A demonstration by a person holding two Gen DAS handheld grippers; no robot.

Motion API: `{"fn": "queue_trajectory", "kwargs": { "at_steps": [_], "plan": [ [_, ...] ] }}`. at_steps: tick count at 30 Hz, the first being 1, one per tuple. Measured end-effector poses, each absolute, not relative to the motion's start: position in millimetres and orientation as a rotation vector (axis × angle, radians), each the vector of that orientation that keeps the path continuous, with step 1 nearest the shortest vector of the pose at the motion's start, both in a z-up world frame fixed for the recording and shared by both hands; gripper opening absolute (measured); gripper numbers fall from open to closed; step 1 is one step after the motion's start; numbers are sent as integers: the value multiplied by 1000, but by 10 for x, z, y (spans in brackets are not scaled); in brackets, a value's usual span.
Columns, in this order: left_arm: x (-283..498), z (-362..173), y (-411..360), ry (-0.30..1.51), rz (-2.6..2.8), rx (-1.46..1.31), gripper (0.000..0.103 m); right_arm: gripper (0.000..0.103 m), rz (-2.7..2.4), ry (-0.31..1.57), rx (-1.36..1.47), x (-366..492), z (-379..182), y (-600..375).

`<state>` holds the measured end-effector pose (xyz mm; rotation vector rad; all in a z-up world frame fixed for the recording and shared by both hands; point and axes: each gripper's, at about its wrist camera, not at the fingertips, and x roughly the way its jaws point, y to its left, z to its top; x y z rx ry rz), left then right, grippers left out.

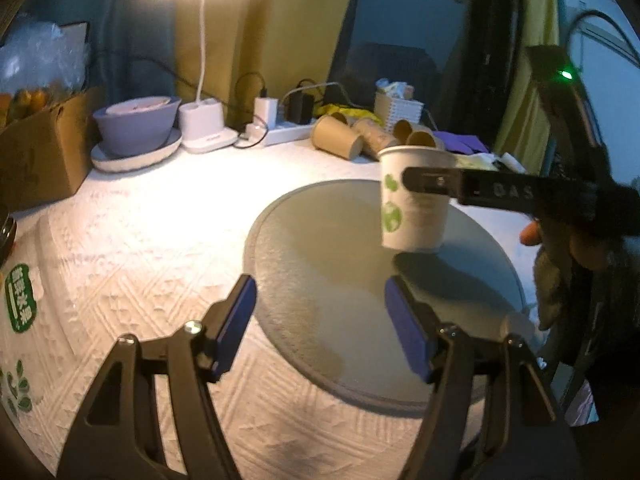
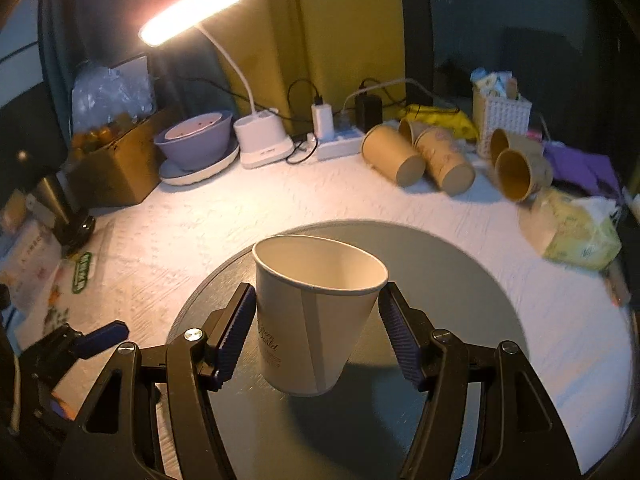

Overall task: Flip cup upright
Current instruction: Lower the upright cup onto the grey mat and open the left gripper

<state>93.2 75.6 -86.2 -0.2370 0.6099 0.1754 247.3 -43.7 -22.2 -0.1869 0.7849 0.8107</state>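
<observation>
The white paper cup (image 2: 318,316) stands mouth-up between the pads of the right claw (image 2: 318,336), its long axis close to vertical and leaning slightly, rim toward the lamp side and base lower and nearer the camera. From the left wrist view the same cup (image 1: 414,200) shows green printed marks on its wall and hangs just over the round grey mat (image 1: 320,280), its shadow falling on the mat beneath; whether the base touches the mat cannot be told. The right claw (image 1: 430,182) comes in level from the right and grasps the cup across its upper wall, one finger lying flat over the front; a bare fingertip of the person's hand (image 1: 530,234) shows behind it.

The left claw (image 1: 320,320) is released, its blue pads spread wide with nothing between them, poised low over the near edge of the mat and pointing toward the cup.

Several brown paper cups (image 2: 420,160) lie on their sides at the back of the white textured worktop (image 2: 200,216), near a lit desk lamp (image 2: 192,12).
</observation>
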Motion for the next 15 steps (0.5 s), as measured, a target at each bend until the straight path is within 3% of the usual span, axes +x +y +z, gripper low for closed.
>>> {"fn": "queue_trajectory", "kwargs": {
  "at_steps": [8, 11, 15],
  "plan": [
    [1014, -947, 875, 658, 190, -294, 68, 67, 771, 696, -299, 2347, -293, -436],
    [1034, -959, 890, 664, 185, -313, 79, 67, 774, 701, -285, 2308, -311, -509],
    [1042, -943, 865, 658, 195, -306, 80, 67, 781, 704, -286, 2215, -329, -583]
  ]
}}
